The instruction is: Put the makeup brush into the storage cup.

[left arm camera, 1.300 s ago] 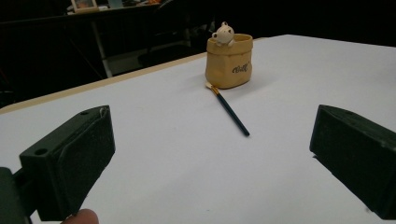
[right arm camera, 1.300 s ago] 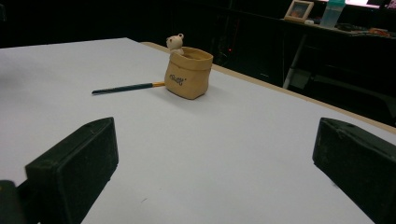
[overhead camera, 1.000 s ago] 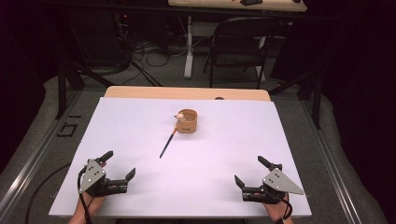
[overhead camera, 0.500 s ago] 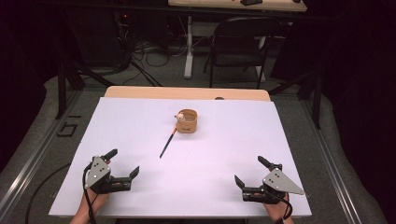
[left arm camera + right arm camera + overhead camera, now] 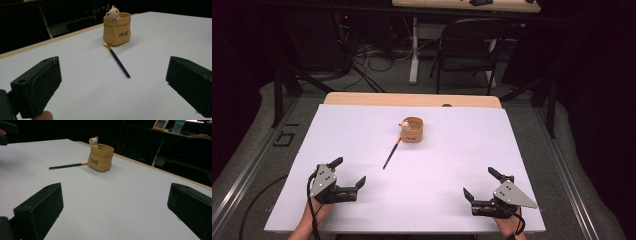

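On the white-topped desk stands a small tan sack-shaped holder with dark lettering on its side and a little cream bear figure perched at its rim. It sits upright toward the far middle of the desk. A slim dark teal paintbrush with a pale tip lies flat on the white surface, its bristle end touching or just beside the foot of the holder and its handle pointing back toward the near edge, slightly to the left.

The left tongs rest low near the front left corner of the desk, held in a hand that enters from the bottom edge. Their jaws stand wide apart with nothing between them. In the left gripper view the paintbrush and the holder lie ahead in the gap between the two black jaws, well apart from them.

The right tongs sit near the front right corner, likewise spread wide and empty. In the right gripper view the holder stands ahead and to the left, with the paintbrush lying on its left side, both well apart from the jaws.

A dark folding chair stands on the floor beyond the far edge of the desk.
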`<state>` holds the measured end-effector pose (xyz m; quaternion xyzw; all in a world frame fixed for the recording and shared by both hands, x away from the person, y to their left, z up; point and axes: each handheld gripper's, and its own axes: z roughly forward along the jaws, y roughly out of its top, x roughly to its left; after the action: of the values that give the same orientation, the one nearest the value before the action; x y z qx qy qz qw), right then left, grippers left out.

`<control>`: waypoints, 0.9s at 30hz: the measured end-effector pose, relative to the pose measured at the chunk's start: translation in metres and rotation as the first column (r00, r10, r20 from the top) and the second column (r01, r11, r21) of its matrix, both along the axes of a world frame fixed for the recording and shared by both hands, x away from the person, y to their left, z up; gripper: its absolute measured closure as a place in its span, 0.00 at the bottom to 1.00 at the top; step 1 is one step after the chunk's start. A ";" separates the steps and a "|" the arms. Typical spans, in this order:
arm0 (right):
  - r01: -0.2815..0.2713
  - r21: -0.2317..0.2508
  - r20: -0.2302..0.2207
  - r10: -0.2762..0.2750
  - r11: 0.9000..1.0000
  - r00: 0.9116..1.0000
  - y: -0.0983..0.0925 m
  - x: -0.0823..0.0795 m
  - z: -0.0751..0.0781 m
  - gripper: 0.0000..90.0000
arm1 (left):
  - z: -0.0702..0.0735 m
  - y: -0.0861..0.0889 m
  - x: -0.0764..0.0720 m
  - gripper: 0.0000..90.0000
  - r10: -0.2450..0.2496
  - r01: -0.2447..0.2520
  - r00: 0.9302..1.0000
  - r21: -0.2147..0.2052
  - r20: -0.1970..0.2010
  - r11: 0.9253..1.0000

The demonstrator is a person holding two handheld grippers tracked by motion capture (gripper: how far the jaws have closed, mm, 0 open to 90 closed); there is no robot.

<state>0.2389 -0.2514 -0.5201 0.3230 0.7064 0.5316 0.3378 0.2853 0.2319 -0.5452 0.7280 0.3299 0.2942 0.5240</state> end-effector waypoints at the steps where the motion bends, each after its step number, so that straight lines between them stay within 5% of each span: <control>1: 0.001 -0.001 0.000 -0.001 1.000 1.000 0.000 0.000 0.000 0.00 | 0.000 -0.001 0.001 0.00 0.001 -0.001 1.000 -0.001 0.001 1.000; 27: -0.006 0.002 -0.007 0.006 1.000 1.000 0.000 0.000 0.000 0.00 | -0.001 -0.014 0.021 0.00 -0.013 0.013 1.000 0.014 0.002 1.000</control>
<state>0.2394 -0.2512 -0.5206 0.3233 0.7079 0.5322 0.3333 0.3066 0.2178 -0.5462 0.7335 0.3226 0.2939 0.5211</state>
